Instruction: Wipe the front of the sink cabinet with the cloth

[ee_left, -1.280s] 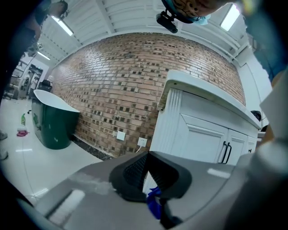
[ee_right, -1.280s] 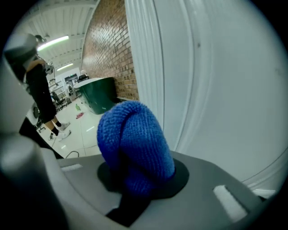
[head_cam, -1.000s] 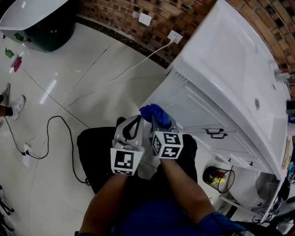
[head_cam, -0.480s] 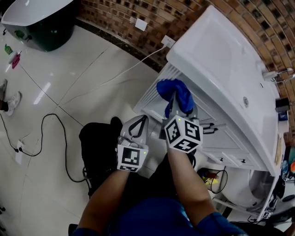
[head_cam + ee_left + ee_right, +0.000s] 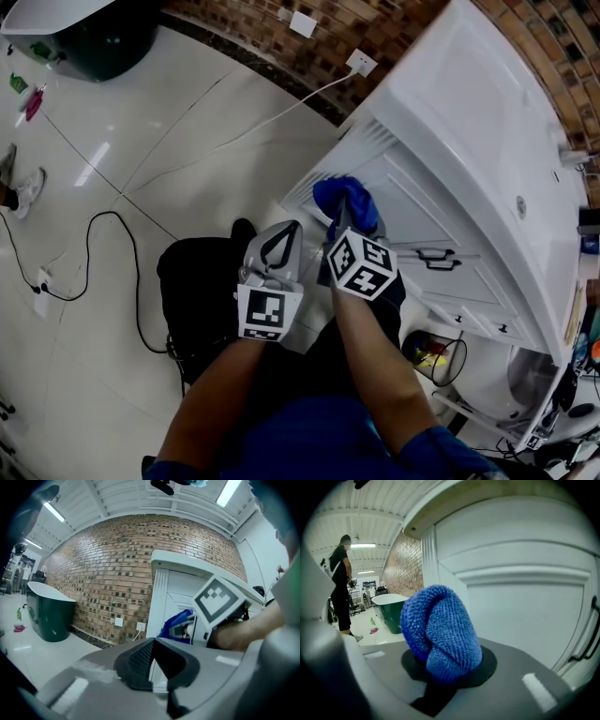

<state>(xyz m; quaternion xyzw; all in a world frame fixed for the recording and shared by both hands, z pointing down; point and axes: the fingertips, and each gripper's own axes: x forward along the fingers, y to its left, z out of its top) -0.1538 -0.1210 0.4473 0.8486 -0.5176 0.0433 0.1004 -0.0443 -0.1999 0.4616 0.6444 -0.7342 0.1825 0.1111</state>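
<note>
A bunched blue cloth (image 5: 343, 201) (image 5: 439, 629) is clamped in my right gripper (image 5: 349, 225), which holds it against the white panelled front of the sink cabinet (image 5: 412, 220) near its left end. The cabinet door (image 5: 525, 606) fills the right gripper view just behind the cloth. My left gripper (image 5: 278, 251) hangs beside the right one, away from the cabinet, its jaws closed together with nothing between them (image 5: 152, 660). In the left gripper view the cloth (image 5: 177, 622) shows ahead on the cabinet face.
Black door handles (image 5: 439, 259) sit right of the cloth. A white cable runs to a wall socket (image 5: 360, 64) on the brick wall; a black cable (image 5: 112, 253) lies on the tiled floor. A wire bin (image 5: 439, 358) stands under the cabinet. A person (image 5: 341, 590) stands far off.
The right gripper has brought the cloth up onto the cabinet front and then slid it down and slightly left. The left gripper has stayed beside it.
</note>
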